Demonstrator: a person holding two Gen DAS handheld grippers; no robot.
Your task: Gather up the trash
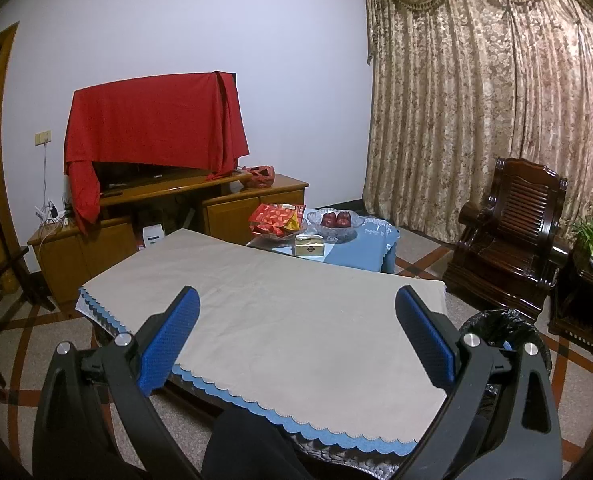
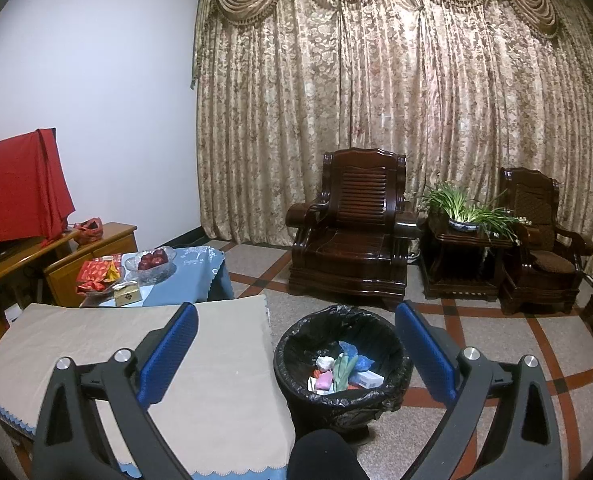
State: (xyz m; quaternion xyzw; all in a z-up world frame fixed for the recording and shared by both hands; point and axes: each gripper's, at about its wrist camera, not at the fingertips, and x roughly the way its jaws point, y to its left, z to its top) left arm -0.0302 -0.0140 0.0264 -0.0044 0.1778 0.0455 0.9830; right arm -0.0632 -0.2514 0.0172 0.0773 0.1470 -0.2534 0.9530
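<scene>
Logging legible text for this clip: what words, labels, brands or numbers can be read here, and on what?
None can be read.
Gold box: a dark label with a mark on it, too small.
Red snack packets: print blurred.
Blue tablecloth: pale embroidery, possibly lettering, illegible.
Small white box in the trash bin: printing too small.

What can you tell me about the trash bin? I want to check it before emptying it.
The trash bin is round and dark, lined with a crinkled black plastic bag folded over its rim. It stands upright on the tiled floor, beside the cloth-covered table. Inside lie crumpled wrappers, a small box and blue and green scraps. It is only partly full. Neither gripper touches it.
</scene>
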